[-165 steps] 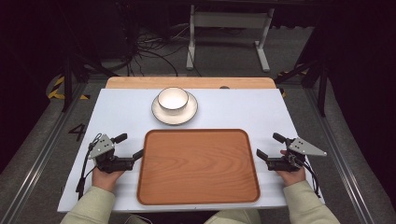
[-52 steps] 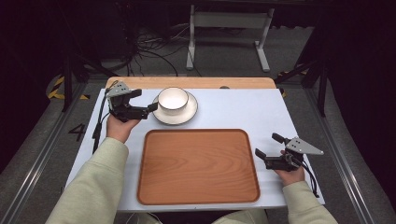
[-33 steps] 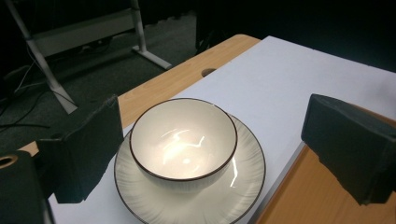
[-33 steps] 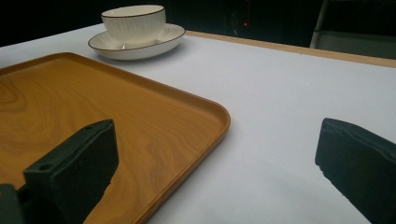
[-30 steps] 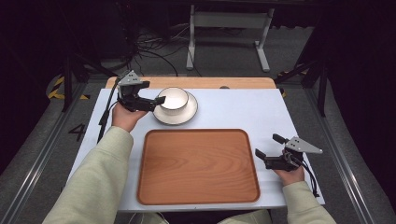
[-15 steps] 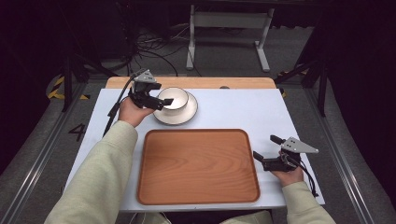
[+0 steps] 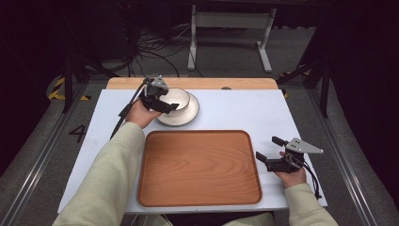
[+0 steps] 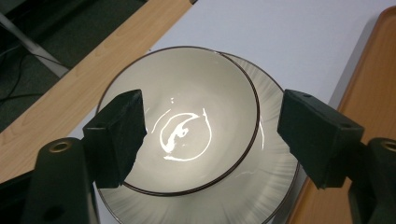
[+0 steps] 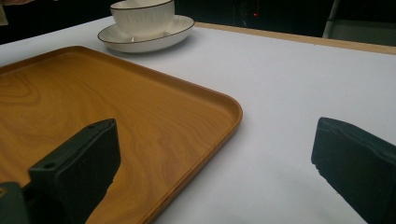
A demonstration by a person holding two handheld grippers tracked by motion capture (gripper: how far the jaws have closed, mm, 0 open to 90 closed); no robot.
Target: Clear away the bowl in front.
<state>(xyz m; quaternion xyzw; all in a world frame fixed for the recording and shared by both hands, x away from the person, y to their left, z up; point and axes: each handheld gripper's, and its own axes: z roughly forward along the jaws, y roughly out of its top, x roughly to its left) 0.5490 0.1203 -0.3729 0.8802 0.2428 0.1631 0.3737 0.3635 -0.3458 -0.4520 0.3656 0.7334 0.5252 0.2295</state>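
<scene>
At the left of the table, the left gripper (image 7: 165, 101) hung over the bowl (image 7: 175, 98), which sat in its plate (image 7: 186, 114) at the far edge of the white table (image 7: 235, 108), just beyond the wooden tray (image 7: 200, 167). Its jaws had just been closing, yet they were not on the bowl: from the left gripper view one jaw stood inside the bowl (image 8: 187, 126) above its near rim and the other out over the plate (image 8: 261, 186), with the rim between them and a clear gap on both sides. So the grasp looked begun but not made, and the lifting and the carrying of the bowl were both left to do. The tray lay bare in the middle. At the right, the right gripper (image 7: 272, 153) rested beside the tray's corner, jaws wide apart and holding nothing.
</scene>
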